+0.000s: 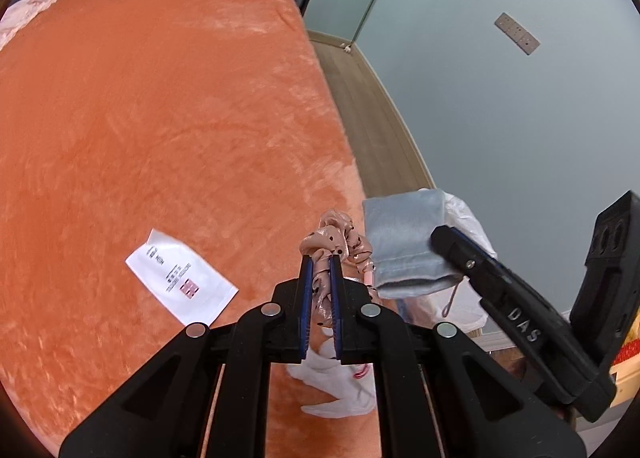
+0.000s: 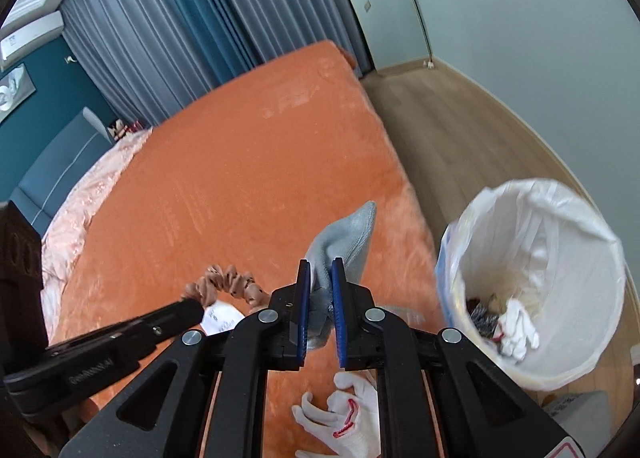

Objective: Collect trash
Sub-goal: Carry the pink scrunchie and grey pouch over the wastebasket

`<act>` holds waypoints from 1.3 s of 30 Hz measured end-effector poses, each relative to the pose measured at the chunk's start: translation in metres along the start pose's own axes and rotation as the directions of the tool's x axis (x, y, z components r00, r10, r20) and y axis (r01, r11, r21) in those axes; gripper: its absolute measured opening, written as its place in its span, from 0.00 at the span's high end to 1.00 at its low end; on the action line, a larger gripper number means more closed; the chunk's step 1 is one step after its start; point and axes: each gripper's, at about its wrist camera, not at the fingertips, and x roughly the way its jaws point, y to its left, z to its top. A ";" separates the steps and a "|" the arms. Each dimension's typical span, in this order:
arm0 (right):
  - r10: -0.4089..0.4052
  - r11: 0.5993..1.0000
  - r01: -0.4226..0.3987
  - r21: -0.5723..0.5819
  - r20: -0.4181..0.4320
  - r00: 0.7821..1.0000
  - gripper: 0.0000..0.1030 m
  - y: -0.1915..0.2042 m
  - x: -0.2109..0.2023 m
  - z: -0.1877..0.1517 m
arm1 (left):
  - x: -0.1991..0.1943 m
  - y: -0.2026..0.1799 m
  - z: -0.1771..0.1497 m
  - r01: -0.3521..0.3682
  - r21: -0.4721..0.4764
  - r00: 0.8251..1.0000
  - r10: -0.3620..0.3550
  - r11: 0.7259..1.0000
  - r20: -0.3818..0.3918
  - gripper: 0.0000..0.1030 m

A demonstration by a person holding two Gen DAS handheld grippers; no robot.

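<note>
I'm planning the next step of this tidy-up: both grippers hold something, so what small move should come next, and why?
Probably swing the right hand-held gripper rightward over the lined bin. It is shut on the grey pouch, lifted off the orange bed, and the bin stands open just right of it. The left hand-held gripper, shut on the pink scrunchie, can follow.

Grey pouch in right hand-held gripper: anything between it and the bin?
Nothing visible. The right hand-held gripper is shut on the grey pouch above the orange bed. The lined bin stands open beside the bed, to the right in the right wrist view, with clear space between pouch and rim.
</note>
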 end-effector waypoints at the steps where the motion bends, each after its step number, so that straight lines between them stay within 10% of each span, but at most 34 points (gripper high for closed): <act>1: 0.000 1.000 0.000 -0.001 0.017 1.000 0.90 -0.001 -0.008 0.005 | -0.004 -0.006 0.002 0.004 0.011 1.000 -0.004 1.000 0.008 0.92; 18: -0.082 0.994 0.069 0.081 0.171 0.982 0.90 -0.081 -0.092 0.026 | -0.009 -0.123 0.017 0.062 0.206 0.996 -0.073 0.976 0.042 0.92; 39: -0.206 0.959 0.167 0.231 0.158 0.966 0.90 -0.176 -0.114 -0.002 | 0.059 -0.215 -0.005 0.169 0.332 0.985 -0.145 0.928 -0.094 0.89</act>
